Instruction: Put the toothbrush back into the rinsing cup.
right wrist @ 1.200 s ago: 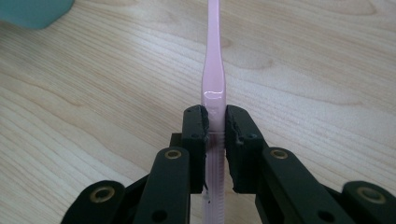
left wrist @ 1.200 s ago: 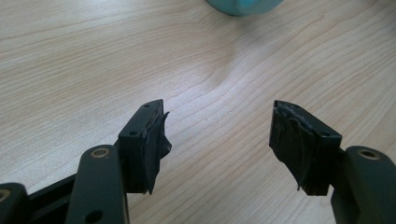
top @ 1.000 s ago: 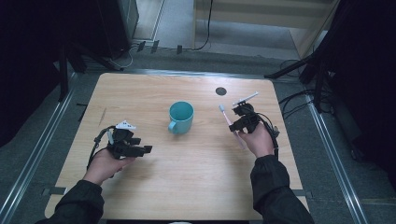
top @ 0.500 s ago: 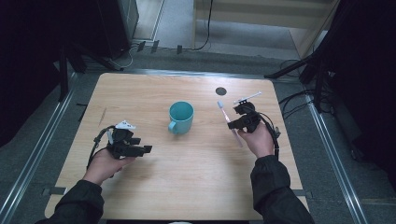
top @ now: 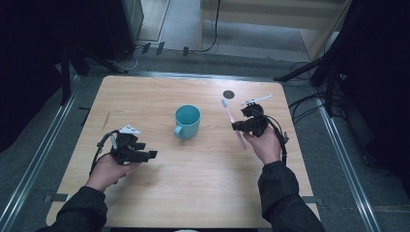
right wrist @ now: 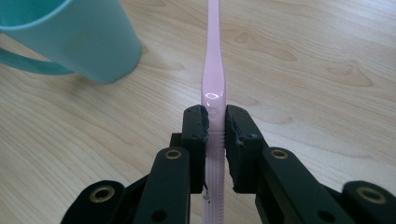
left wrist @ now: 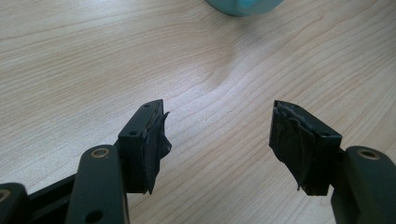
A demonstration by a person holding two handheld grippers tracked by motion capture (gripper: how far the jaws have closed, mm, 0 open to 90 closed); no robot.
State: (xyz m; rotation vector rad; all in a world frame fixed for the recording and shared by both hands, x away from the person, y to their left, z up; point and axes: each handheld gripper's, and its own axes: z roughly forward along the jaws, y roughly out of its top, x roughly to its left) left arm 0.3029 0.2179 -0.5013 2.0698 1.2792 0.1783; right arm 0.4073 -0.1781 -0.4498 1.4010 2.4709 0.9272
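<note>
A teal mug (top: 187, 121) stands upright near the middle of the wooden table (top: 203, 193), handle toward the near left. My right gripper (top: 237, 126) is shut on a pink toothbrush (top: 228, 112), held just right of the mug with its white head pointing to the far side. In the right gripper view the pink toothbrush handle (right wrist: 213, 84) runs up from between the clamped pads (right wrist: 198, 128), with the teal mug (right wrist: 74, 37) at upper left. My left gripper (top: 150, 155) rests low at the near left, open and empty; its pads (left wrist: 149, 144) stand wide apart over bare wood, the mug's base (left wrist: 243, 5) just ahead.
A small dark round disc (top: 228, 94) lies on the table beyond the toothbrush. Metal rails (top: 43, 154) frame the table on both sides, and cables (top: 309, 104) trail on the floor at the right.
My right gripper has lifted the toothbrush slightly and carried it a little to the left, toward the mug. The left gripper has stayed in place.
</note>
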